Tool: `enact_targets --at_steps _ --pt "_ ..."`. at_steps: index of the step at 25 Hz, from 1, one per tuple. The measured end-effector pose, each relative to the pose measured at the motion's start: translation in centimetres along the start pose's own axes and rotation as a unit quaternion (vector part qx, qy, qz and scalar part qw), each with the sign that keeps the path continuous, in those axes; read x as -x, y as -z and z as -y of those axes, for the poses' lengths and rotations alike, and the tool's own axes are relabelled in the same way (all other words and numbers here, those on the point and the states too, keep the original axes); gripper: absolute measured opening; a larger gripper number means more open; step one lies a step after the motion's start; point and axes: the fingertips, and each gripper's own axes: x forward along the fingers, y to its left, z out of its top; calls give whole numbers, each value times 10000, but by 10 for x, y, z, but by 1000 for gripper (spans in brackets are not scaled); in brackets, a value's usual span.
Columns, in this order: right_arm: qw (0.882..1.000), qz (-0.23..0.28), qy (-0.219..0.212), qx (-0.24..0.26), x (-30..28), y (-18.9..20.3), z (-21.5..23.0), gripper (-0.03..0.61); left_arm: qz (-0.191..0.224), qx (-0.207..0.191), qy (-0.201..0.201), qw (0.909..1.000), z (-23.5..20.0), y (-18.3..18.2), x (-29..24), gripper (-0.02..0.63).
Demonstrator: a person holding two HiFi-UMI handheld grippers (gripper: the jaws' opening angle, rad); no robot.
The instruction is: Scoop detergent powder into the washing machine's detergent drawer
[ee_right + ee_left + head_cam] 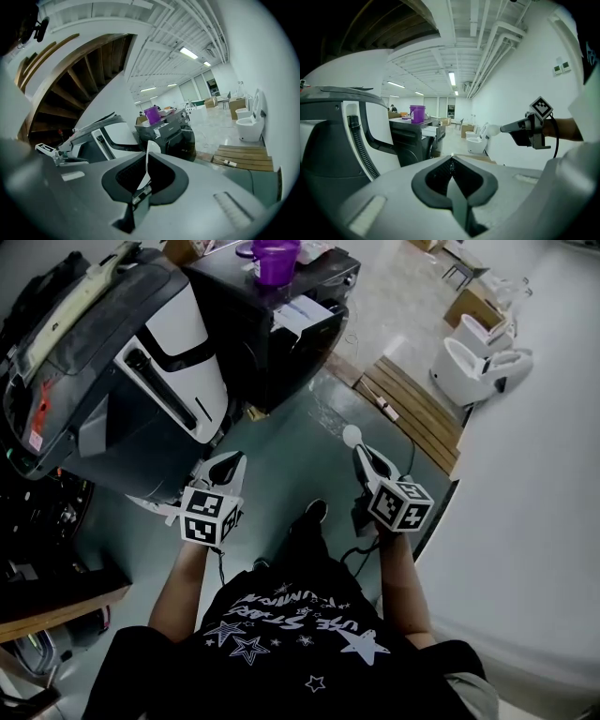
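Left tool (225, 463): jaws together, empty. Right tool (364, 457): clamped on handle of white scoop (352, 435), well short of washing machine (281, 343). Drawer (302, 313) apparently open at machine front; purple tub (276, 259) atop machine. Risk: thin handle pivoting in grip, spilling powder.

I have the left gripper (228, 465) low left and the right gripper (364, 454) low right, well apart, both over the floor (291, 456). A scoop (352, 435) sits between the right jaws, poking forward. Ahead, between the two grippers, is the washing machine (281, 334), with a container (275, 259) on top. A big tilted appliance (141, 371) stands just beside it on the left. To the machine's right a pallet (417, 404) lies on the floor, with toilets (473, 357) behind it.
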Motion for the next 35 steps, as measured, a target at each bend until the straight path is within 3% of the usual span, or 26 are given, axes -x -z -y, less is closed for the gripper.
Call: enact_targets --at_steps 10,20,28,35 --pt "9987 -112 -474 135 -104 -95 79 38 -4 284 -549 9981 -27 -59 -107 0" --pt "9945 -252 -996 190 -157 -158 164 38 125 404 -922 9948 -15 -113 -206 0" --pt "9907 -355 -1289 265 -201 -178 171 38 101 506 -1118 9924 -24 -126 -237 0" --pt "9887 -362 -1397 412 -260 -205 165 38 140 539 -1125 9921 -73 -140 -273 0"
